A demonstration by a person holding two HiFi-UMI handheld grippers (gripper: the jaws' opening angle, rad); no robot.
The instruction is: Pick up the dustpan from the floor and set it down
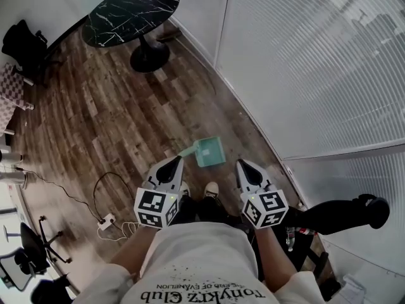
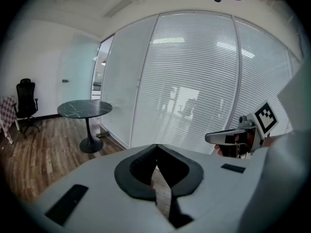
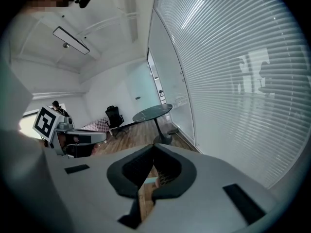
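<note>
A teal dustpan lies on the wood floor just ahead of the person's shoes, its short handle pointing left. My left gripper hovers to its left and my right gripper to its right, both above it and apart from it. Each gripper's jaws meet at the tip with nothing between them. In the left gripper view the left gripper is shut, and the right gripper shows beside it. In the right gripper view a teal sliver of the dustpan shows below the shut right gripper.
A glass wall with white blinds runs along the right. A round black marble table stands at the far end, an office chair at far left. A power strip with cable lies left of the person. A dark stand sits at right.
</note>
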